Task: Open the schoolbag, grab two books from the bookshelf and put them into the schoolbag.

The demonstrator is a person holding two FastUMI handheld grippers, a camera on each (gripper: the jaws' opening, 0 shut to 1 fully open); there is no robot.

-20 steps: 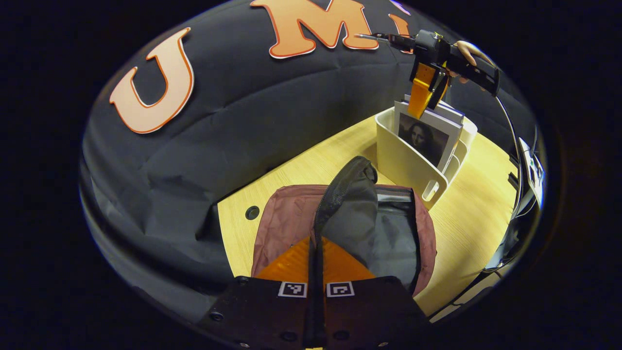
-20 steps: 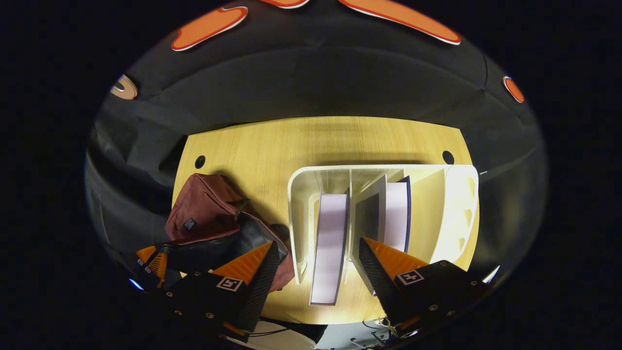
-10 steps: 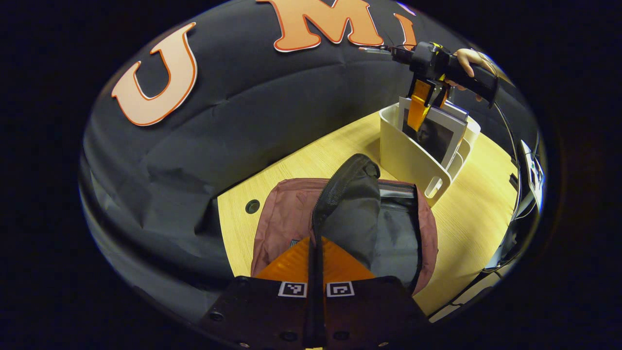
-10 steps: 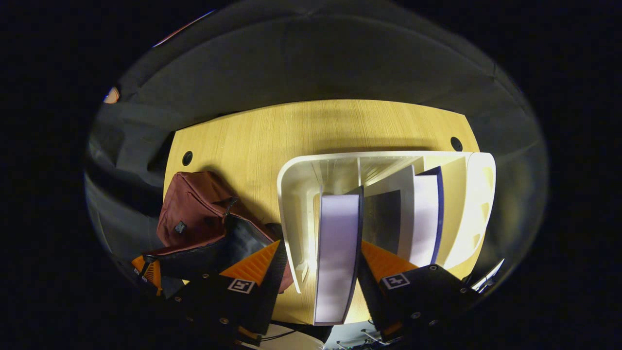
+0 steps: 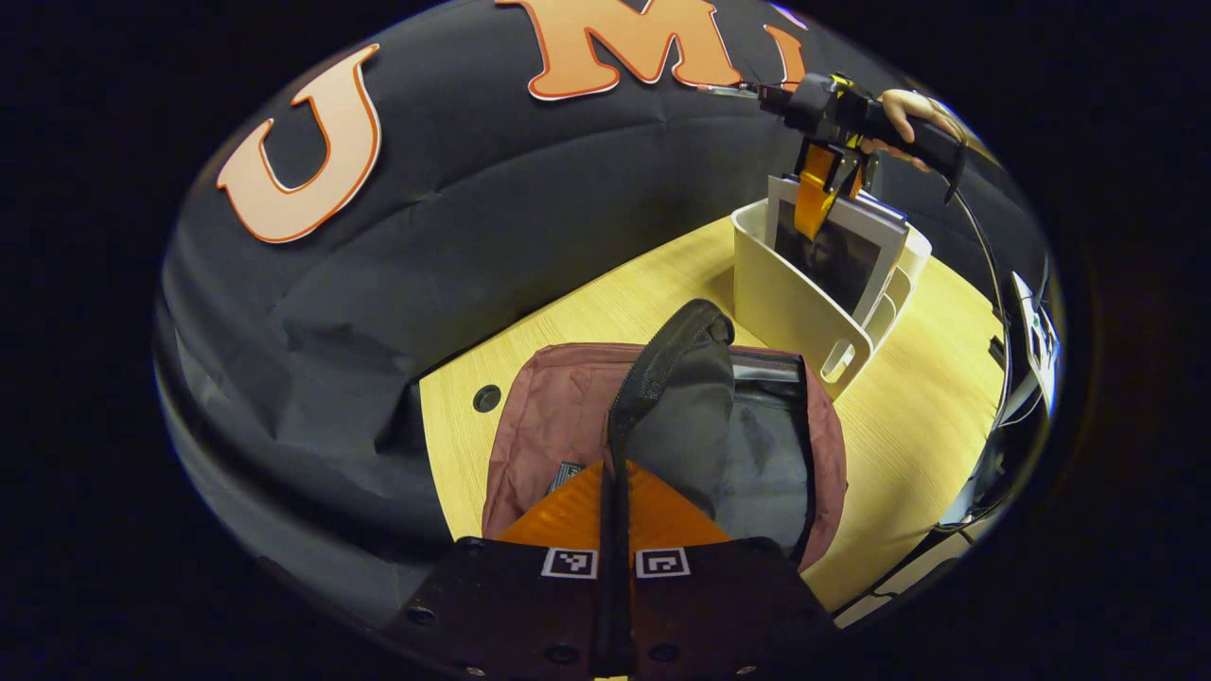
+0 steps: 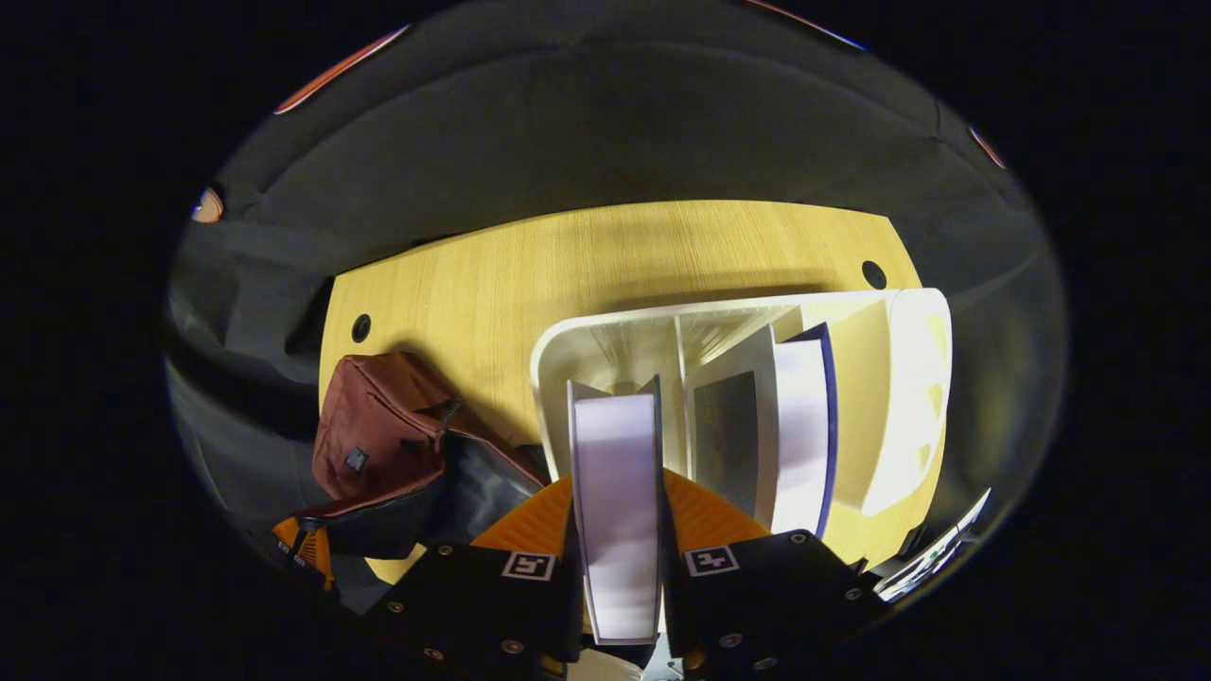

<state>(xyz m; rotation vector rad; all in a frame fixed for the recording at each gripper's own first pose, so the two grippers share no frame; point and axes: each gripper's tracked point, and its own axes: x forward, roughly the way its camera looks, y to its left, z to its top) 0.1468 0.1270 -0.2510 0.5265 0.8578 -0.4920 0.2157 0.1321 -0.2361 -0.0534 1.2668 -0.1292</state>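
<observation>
Closed now on the front book (image 6: 615, 511), where a second ago both fingers of the right gripper (image 6: 615, 558) stood spread over the bookshelf (image 6: 568, 350); pinches that book from both sides, page edges up between the fingers. Just right of the grip, across a divider, stands a second book (image 6: 799, 426) in the next compartment. Left of the right gripper and lower, lies the red schoolbag (image 6: 378, 426) on the bench (image 6: 568, 265).

Unchanged at the left gripper (image 5: 615, 515): fingers pressed together on the black zipper edge (image 5: 653, 378) of the schoolbag (image 5: 558, 426), holding the flap up, dark lining (image 5: 766, 445) exposed just right of the grip. Ahead and to the right, seen from the left gripper, the white bookshelf (image 5: 785, 303) with the right gripper (image 5: 814, 203) clamped on the top of the front book (image 5: 837, 260), a hand (image 5: 903, 109) on its handle.
</observation>
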